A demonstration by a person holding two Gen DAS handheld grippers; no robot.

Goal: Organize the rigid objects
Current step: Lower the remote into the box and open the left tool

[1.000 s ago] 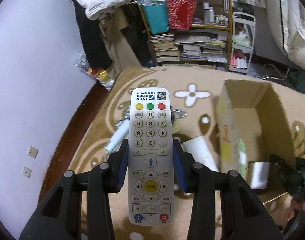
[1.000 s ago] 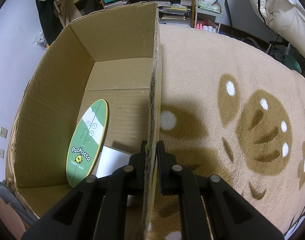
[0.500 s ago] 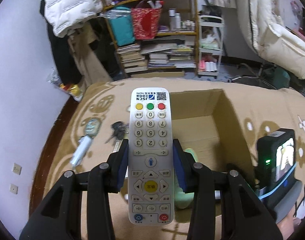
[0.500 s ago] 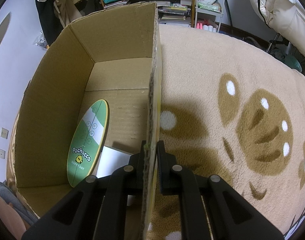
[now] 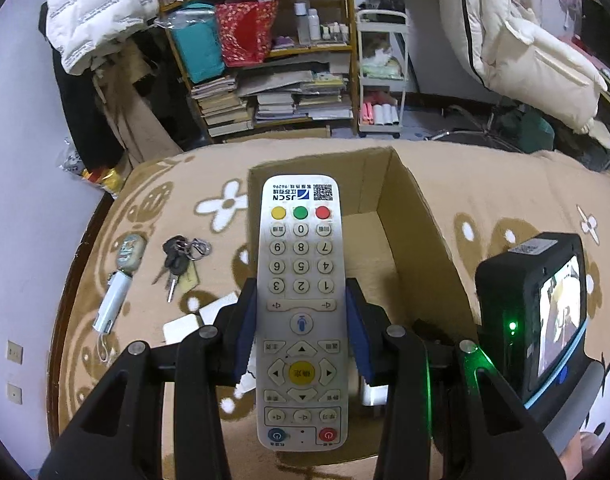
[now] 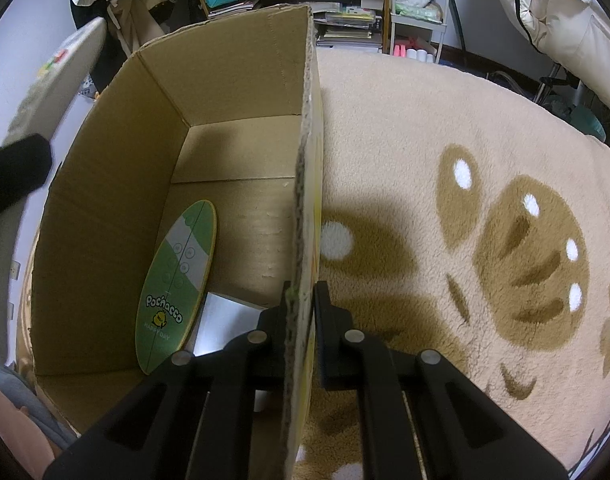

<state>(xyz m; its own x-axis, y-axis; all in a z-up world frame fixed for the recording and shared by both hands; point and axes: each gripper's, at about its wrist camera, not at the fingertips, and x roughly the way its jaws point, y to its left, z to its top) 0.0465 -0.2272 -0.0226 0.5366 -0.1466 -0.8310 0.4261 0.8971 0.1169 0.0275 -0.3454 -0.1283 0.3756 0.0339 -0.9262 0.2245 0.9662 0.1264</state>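
White remote [image 5: 301, 304] clamped between the left gripper's [image 5: 301, 330] fingers [image 5: 247, 330].

Left wrist cam sits high over the rug, looks forward and down along the left tool [image 5: 301, 332]; remote [image 5: 301, 308] fills frame centre, very close. Cardboard box [image 5: 417, 236] behind it, bookshelf [image 5: 265, 60] at top. Right wrist cam is low, right tool [image 6: 303, 312] straddling the box wall [image 6: 309, 184], box interior on the left half, rug [image 6: 465, 160] on the right. Shared: box, rug, bookshelf; remote also shows blurred at upper left of right view [image 6: 53, 92].
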